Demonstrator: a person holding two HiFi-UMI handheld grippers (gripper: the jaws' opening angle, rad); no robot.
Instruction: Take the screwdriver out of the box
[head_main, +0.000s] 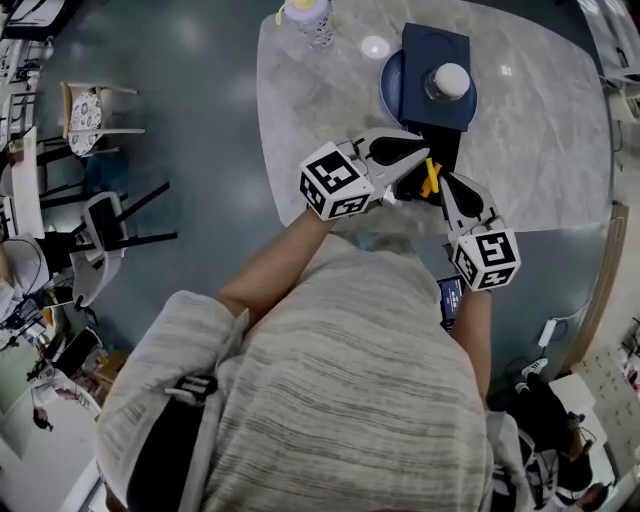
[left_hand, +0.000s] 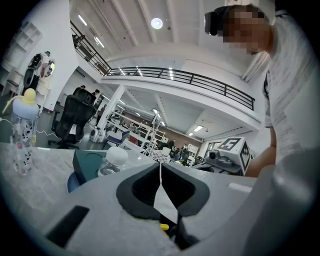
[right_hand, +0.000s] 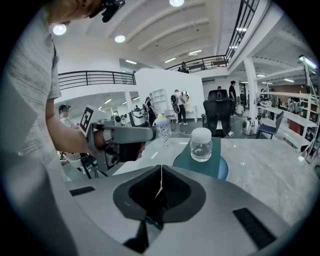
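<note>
Both grippers are found at the near edge of the table (head_main: 330, 90); the left gripper (head_main: 420, 165) has its jaws closed on nothing, the pads meeting in a line; the right gripper (head_main: 448, 183) is likewise closed and empty. A yellow handle (head_main: 430, 178), judged to be the screwdriver's, is seen between the two tips and appears to lie in the dark box (head_main: 445, 143); it is not yet lifted. The step in hand is judged to be the approach; one pair of jaws should be opened before descent, set across the handle, and closed firmly before lifting; the box should be steadied by the other gripper, lest it be dragged off the edge.
</note>
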